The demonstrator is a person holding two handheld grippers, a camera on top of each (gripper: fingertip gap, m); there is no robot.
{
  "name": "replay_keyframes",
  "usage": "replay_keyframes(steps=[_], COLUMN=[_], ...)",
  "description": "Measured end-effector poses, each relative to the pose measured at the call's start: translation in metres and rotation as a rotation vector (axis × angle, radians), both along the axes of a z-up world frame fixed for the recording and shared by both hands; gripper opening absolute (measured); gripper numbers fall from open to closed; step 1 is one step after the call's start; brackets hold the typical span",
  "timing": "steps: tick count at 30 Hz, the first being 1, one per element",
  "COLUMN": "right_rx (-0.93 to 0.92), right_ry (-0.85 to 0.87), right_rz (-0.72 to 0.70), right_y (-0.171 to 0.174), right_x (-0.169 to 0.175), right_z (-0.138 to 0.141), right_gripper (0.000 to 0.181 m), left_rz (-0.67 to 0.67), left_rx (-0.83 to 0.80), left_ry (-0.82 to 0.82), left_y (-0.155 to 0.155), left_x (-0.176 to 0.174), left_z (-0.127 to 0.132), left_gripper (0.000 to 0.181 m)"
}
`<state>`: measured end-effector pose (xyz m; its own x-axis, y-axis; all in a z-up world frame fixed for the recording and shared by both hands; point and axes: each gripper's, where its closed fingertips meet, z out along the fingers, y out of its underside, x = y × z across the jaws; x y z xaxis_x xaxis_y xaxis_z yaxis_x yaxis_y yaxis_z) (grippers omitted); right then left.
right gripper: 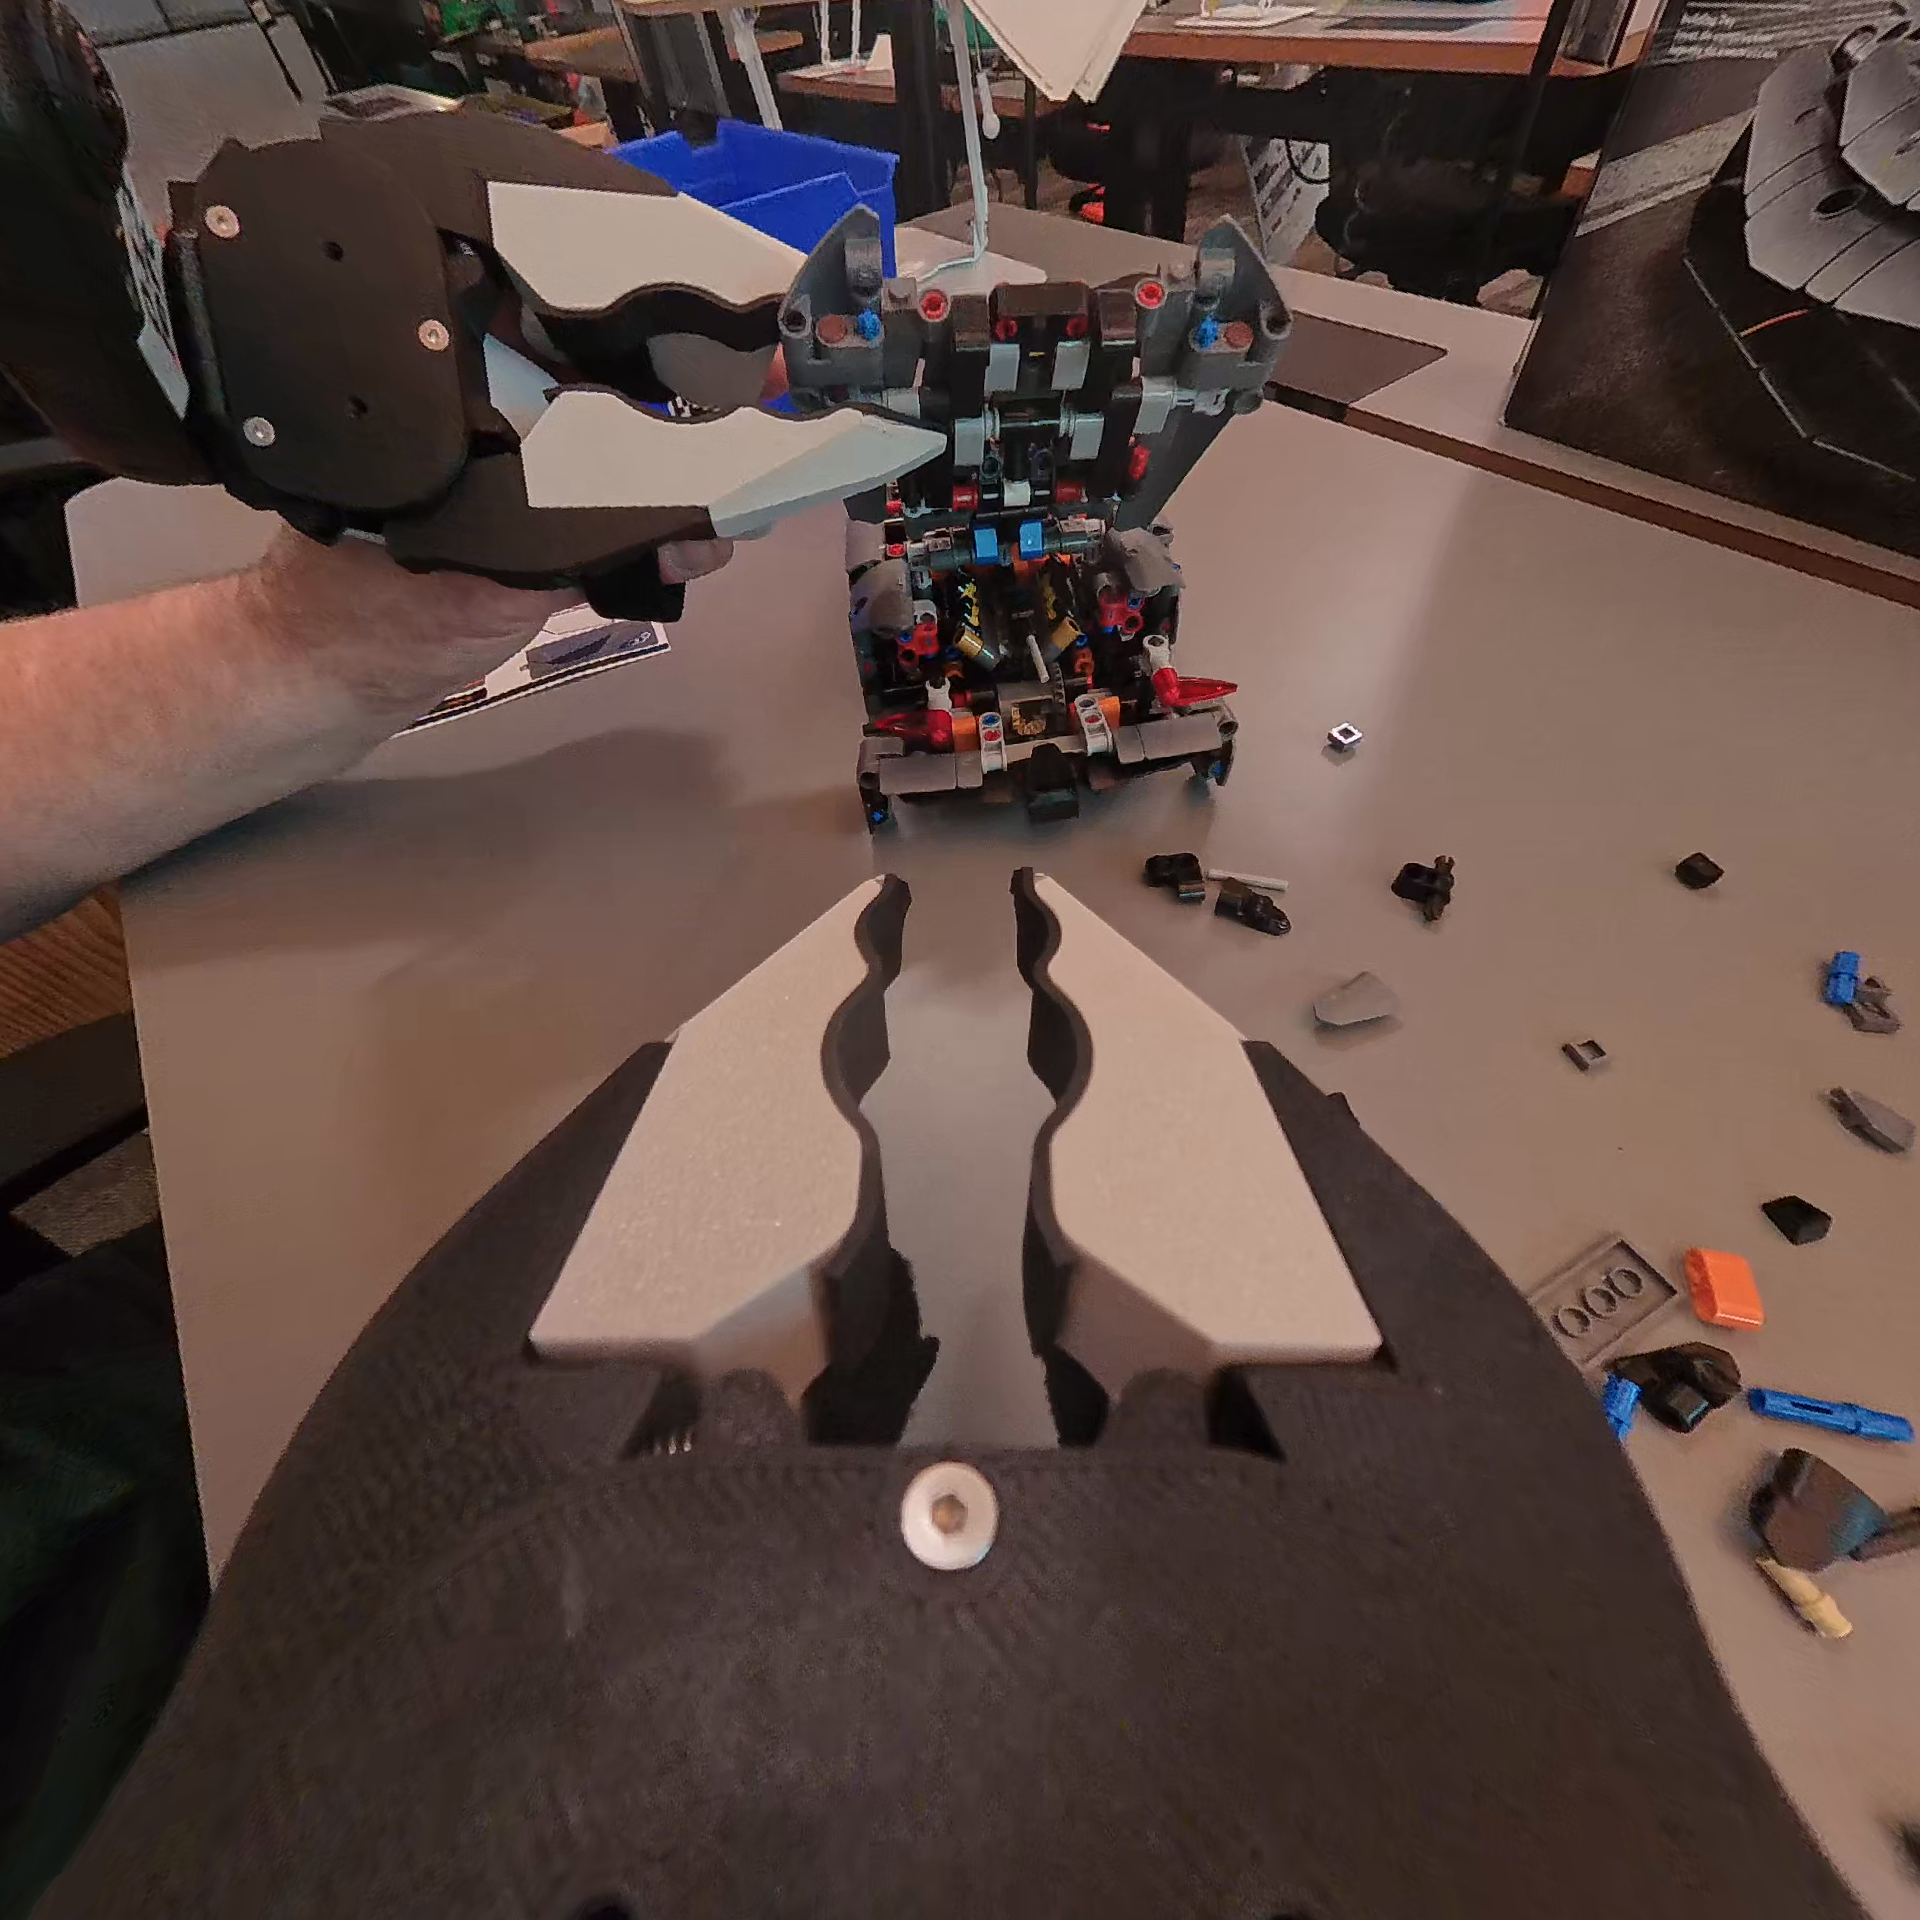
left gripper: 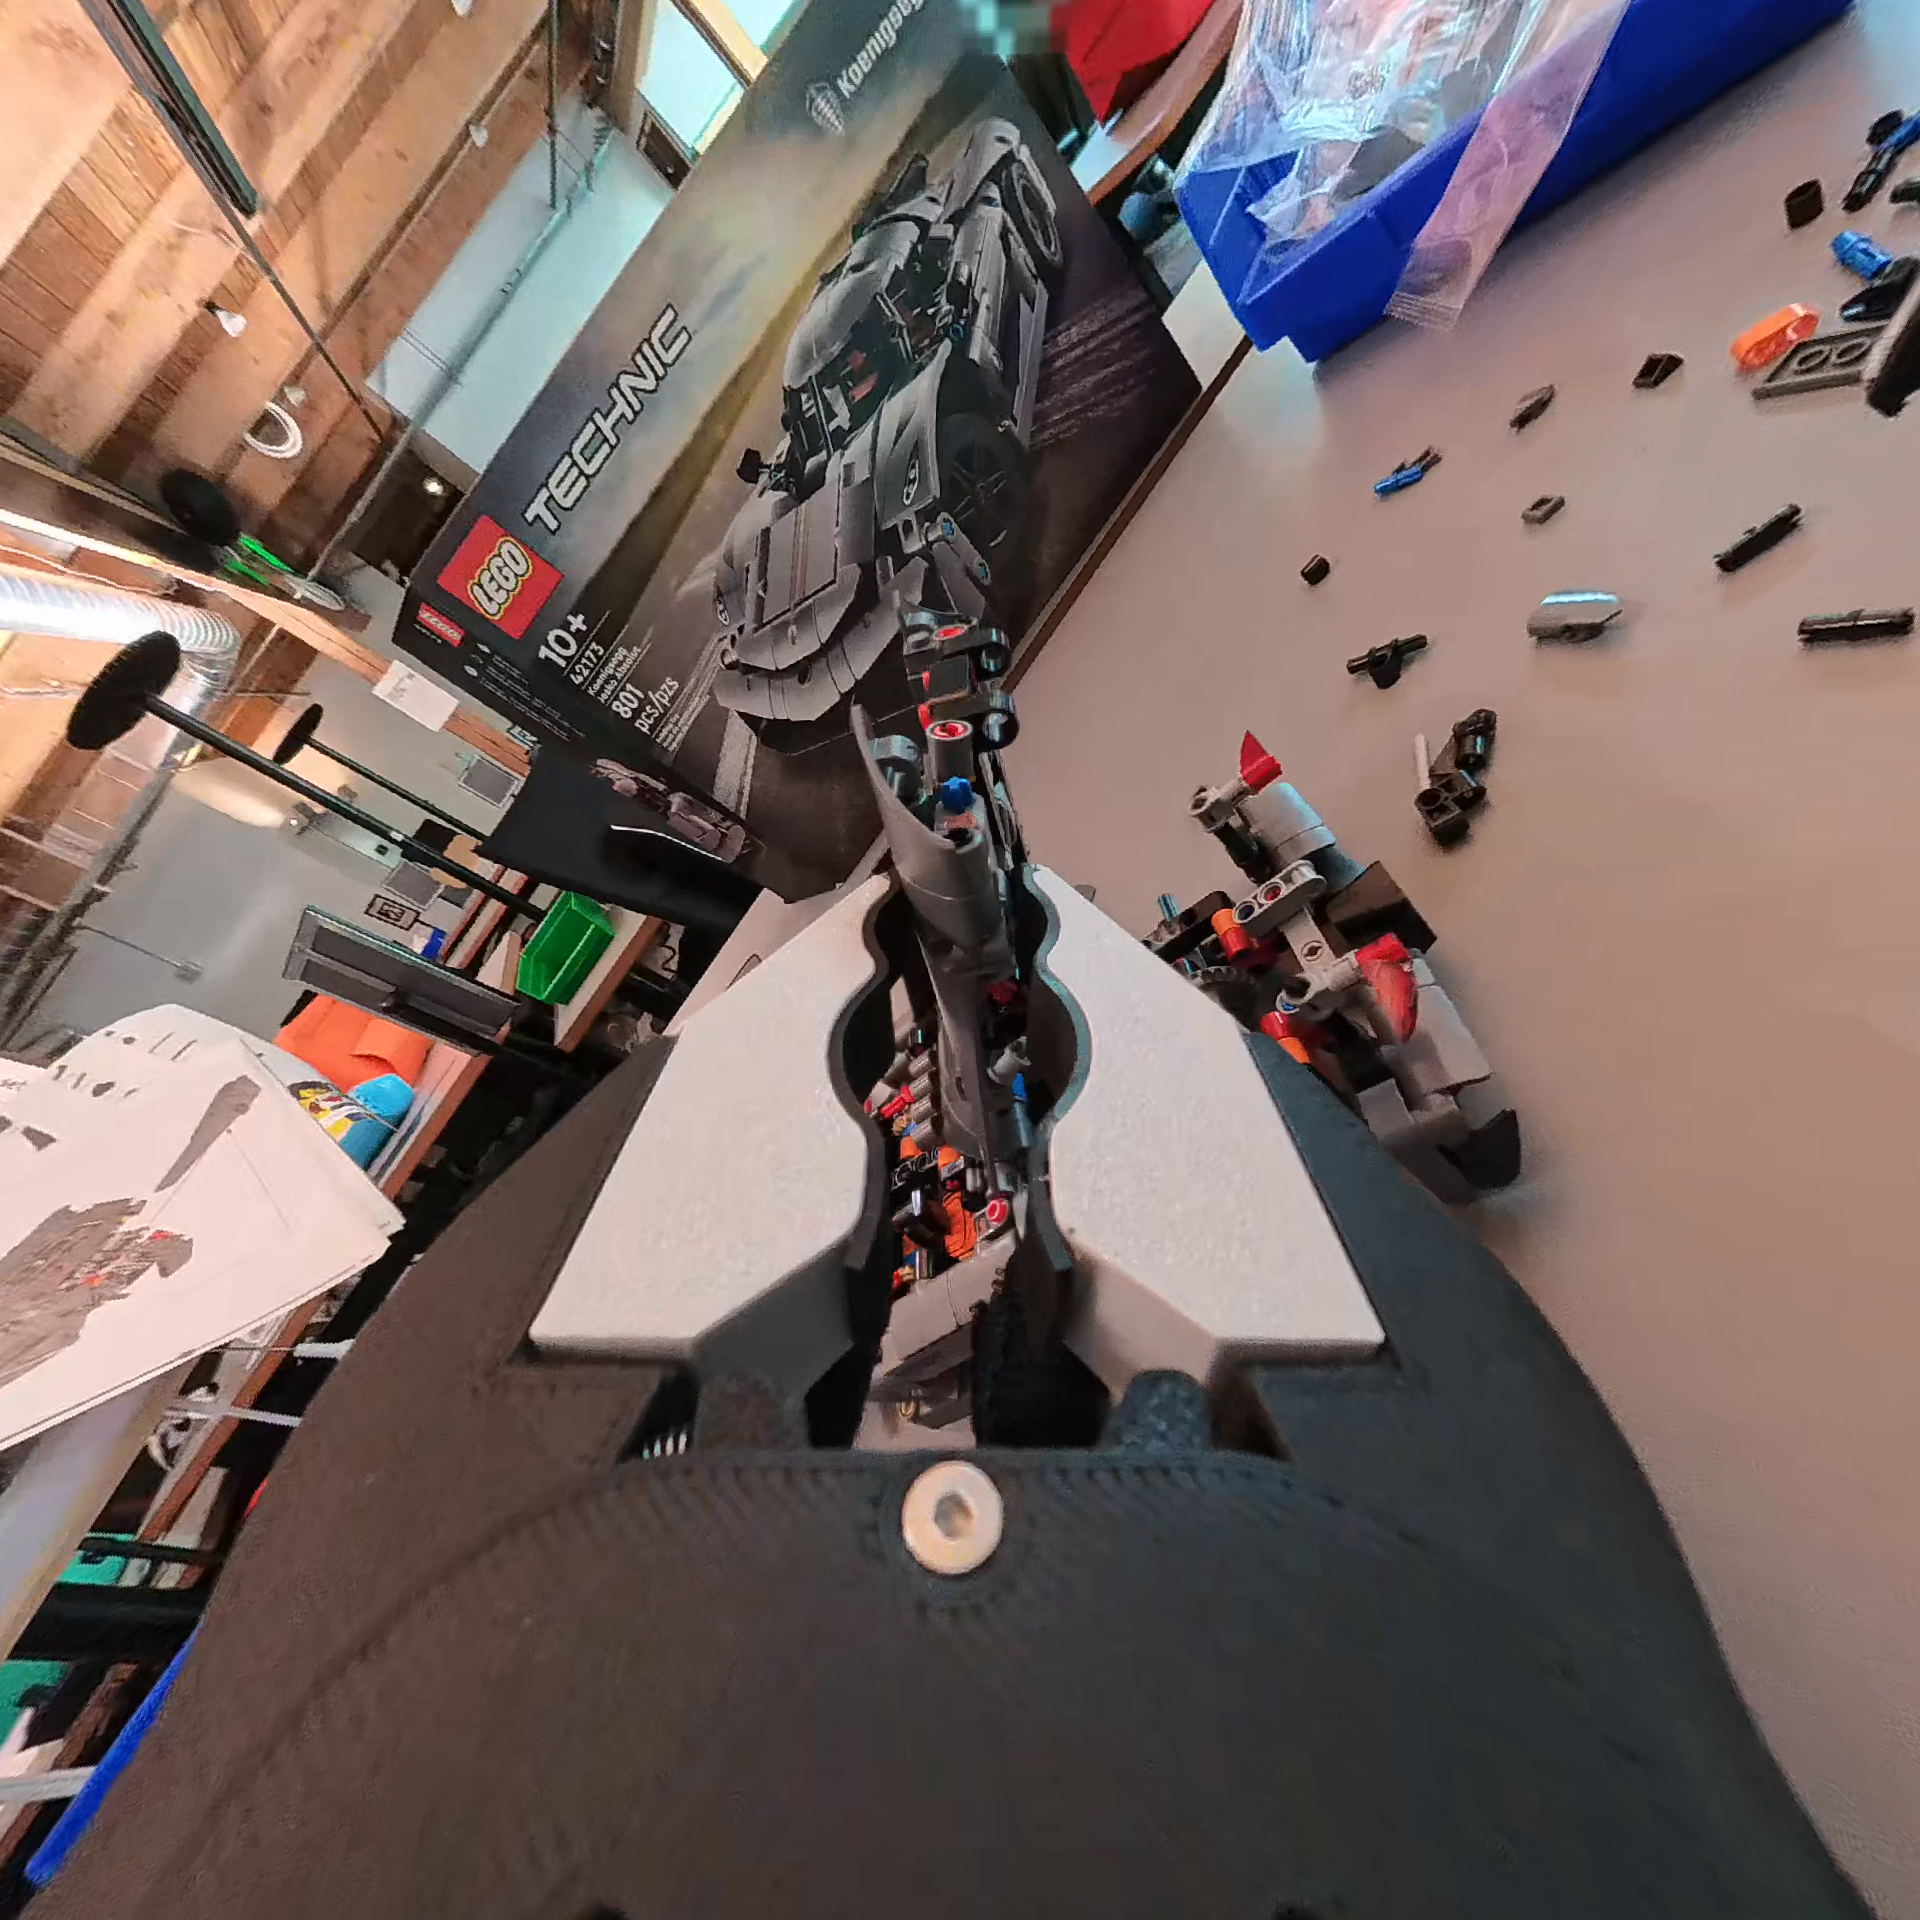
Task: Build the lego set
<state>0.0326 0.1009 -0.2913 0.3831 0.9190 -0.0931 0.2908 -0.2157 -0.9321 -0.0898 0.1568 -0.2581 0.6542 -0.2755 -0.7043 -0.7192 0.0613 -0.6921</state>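
Note:
The part-built grey and black lego car [right gripper: 1039, 582] stands tilted up on the grey table [right gripper: 623, 935], its rear end resting on the surface. My left gripper [right gripper: 868, 358] comes in from the left and is shut on the car's upper left grey side panel. In the left wrist view the panel [left gripper: 951, 894] runs between the fingers of my left gripper [left gripper: 961, 904], with the car's rear end [left gripper: 1351, 997] on the table to the right. My right gripper [right gripper: 961, 883] is open and empty, low over the table just in front of the car.
Loose pieces lie right of the car: a grey slope [right gripper: 1356, 1003], an orange piece [right gripper: 1725, 1288], a grey plate [right gripper: 1600, 1299], a blue pin [right gripper: 1829, 1413]. The set's box [left gripper: 831, 416] stands behind, with a blue bin [left gripper: 1455, 208] and an instruction booklet [left gripper: 156, 1195]. A forearm [right gripper: 208, 707] crosses the left. The tips of one gripper are about 15 centimetres away from the tips of the other.

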Motion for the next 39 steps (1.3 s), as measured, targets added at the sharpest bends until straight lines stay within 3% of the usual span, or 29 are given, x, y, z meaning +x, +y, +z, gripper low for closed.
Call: replay_keyframes(steps=[9, 15, 21, 33, 39], right_rx=[-0.038, -0.381, -0.685, -0.926, -1.001], right_ry=[0.060, 0.379, 0.646, 0.728, 0.847], right_rz=[0.062, 0.192, 0.216, 0.133, 0.199], right_y=[-0.005, -0.015, 0.002, 0.024, 0.023], right_x=[-0.016, -0.048, -0.077, -0.118, -0.119], right_z=[0.005, 0.030, 0.041, 0.031, 0.036], right_gripper=[0.029, 0.033, 0.042, 0.050, 0.043], left_rz=[-0.007, -0.066, -0.103, -0.144, -0.121], left_rx=[0.067, 0.087, 0.094, 0.067, 0.060], left_ry=[0.100, 0.145, 0.141, 0.137, 0.142], left_y=[-0.007, -0.022, -0.027, -0.027, -0.024], left_x=[-0.004, -0.009, -0.004, 0.002, 0.002], left_z=[0.001, 0.004, 0.009, 0.001, -0.003], left_gripper=[0.031, 0.035, 0.033, 0.022, 0.017])
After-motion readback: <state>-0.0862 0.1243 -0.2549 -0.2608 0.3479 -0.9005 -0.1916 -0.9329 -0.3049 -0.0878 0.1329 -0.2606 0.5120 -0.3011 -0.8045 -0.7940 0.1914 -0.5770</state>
